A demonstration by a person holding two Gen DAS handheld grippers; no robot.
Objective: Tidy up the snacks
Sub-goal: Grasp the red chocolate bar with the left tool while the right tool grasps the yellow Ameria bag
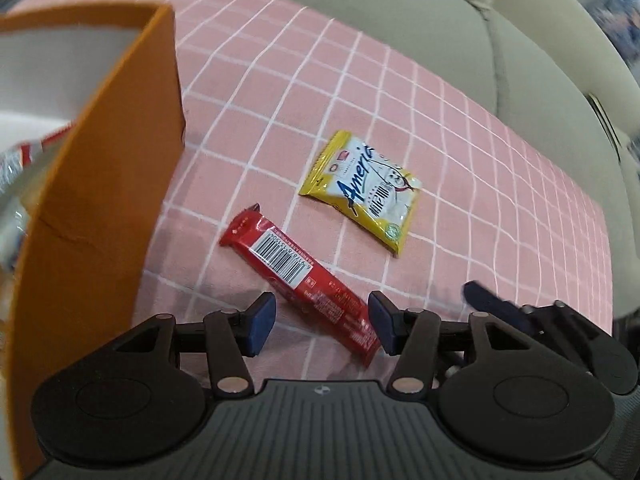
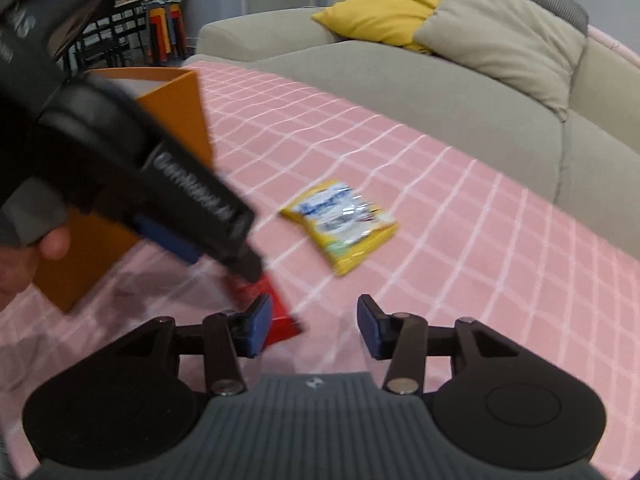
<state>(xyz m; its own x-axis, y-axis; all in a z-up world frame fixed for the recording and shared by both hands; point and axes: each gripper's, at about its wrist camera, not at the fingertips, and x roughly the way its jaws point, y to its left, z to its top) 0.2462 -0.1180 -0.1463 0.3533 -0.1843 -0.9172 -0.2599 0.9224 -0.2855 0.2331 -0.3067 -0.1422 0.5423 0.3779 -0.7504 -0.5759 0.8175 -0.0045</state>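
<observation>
- Left gripper [image 1: 322, 320]: jaws wide, straddling the near end of the red bar [image 1: 298, 276]. No contact visible; pads sit either side of the wrapper, so it reads as lined up for a pinch across the bar's width.
- Red bar lies flat on the pink checked cloth [image 1: 460, 160], barcode side up, long axis running diagonally away from the jaws toward the orange box [image 1: 100, 200]. Just beside the box, not touching as far as I can tell.
- Yellow packet [image 1: 362, 192] lies flat on the cloth past the bar, a little apart from it.
- Orange box stands open-topped at left, and at least one wrapped snack shows inside. Likely the drop target, which would explain its spot close to the loose snacks.
- Right gripper [image 2: 310, 326]: jaws wide, holding nothing, low over the cloth just beside the left one. The right view is blurred.
- Judgement: two snacks left outside the box; bar goes first, being nearest.
- Risk: slick foil, thin profile; a grip near the end could let the bar swing.
</observation>
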